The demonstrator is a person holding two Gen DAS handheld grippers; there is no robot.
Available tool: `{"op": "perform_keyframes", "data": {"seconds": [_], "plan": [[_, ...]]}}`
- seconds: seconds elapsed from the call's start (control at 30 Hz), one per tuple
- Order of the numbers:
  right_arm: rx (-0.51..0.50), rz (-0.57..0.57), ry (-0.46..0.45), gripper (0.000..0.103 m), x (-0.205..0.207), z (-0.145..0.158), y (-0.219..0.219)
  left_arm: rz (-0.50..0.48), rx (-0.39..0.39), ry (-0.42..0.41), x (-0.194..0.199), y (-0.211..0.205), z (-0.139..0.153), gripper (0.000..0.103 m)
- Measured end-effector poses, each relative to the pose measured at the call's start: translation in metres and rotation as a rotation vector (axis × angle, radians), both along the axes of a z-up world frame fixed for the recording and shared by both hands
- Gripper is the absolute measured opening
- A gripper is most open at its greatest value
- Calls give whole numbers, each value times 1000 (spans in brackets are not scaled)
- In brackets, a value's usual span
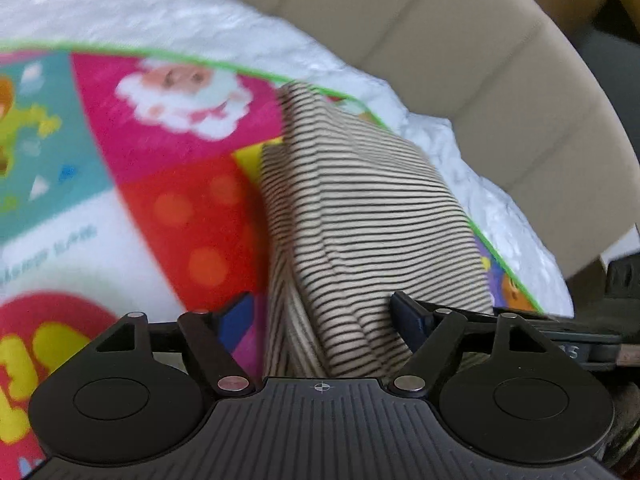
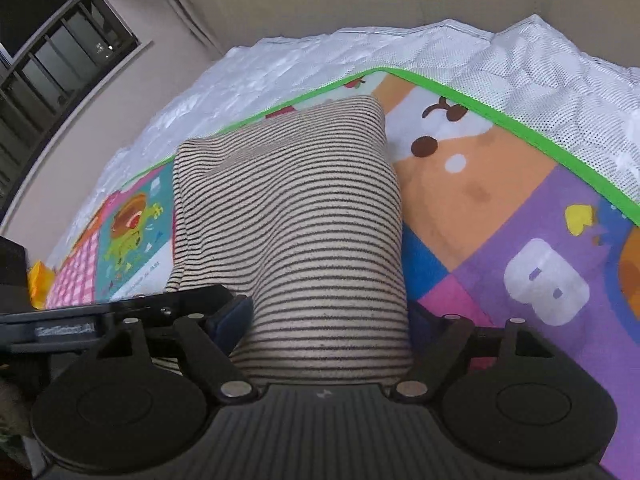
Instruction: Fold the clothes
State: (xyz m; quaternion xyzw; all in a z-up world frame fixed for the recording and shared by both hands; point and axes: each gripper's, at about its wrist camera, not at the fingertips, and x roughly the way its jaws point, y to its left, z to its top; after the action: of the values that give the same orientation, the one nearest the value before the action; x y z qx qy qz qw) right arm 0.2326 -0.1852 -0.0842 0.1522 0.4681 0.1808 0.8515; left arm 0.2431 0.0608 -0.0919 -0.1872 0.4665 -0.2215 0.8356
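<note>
1. Left tongs [image 1: 320,320] hang over the striped garment [image 1: 360,216], jaws well apart, with cloth bunched up between them
2. One blue pad [image 1: 408,316] sits against the garment's right fold; the other pad [image 1: 236,312] is off to the left over the mat, clear of the cloth, so nothing is pinched here
3. Right tongs [image 2: 324,320] straddle the same garment [image 2: 292,216], jaws wide too
4. The fabric fills the whole gap there: its left blue pad [image 2: 232,320] touches the cloth's edge, and the right pad is mostly hidden behind the cloth; whether they squeeze it, I cannot tell
5. The garment, cream with thin dark stripes, lies as a long narrow bundle on the play mat [image 2: 500,216], running from both tongs to the mat's green border [image 2: 472,96]
6. In the left view it shows folds, one layer lapped over another
7. The mat, all bright cartoon panels [image 1: 168,152], rests on a white cover [image 2: 520,52] on a bed
8. A beige padded headboard [image 1: 460,52] curves behind the bed
9. The right view catches a window with dark bars [image 2: 60,48] up left
10. The other tool's black body pokes into each view at the side [image 2: 60,328]
</note>
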Motion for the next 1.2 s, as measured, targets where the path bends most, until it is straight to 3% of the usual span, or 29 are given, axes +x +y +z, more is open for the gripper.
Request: {"op": "perform_keyframes", "data": {"seconds": [0.23,0.47,0.53,0.67,0.87,1.2], "plan": [[8,6,-3,81,6,1,-4,8,-33,7,0,0,-9,80],[129,-76,-15,81,21,2,-26,28,-72,21,-3,-5,-12,75],[172,-92,22,71,26,-6,-30,34,-58,10,-6,-8,-10,72],[222,-114,61,70,28,-15,-33,51,-38,5,-11,-12,-7,70],[178,-84,76,70,10,-10,-25,28,31,6,-36,-22,4,68],[106,-61,102,71,-34,0,-17,-30,83,81,-82,-28,13,70]]}}
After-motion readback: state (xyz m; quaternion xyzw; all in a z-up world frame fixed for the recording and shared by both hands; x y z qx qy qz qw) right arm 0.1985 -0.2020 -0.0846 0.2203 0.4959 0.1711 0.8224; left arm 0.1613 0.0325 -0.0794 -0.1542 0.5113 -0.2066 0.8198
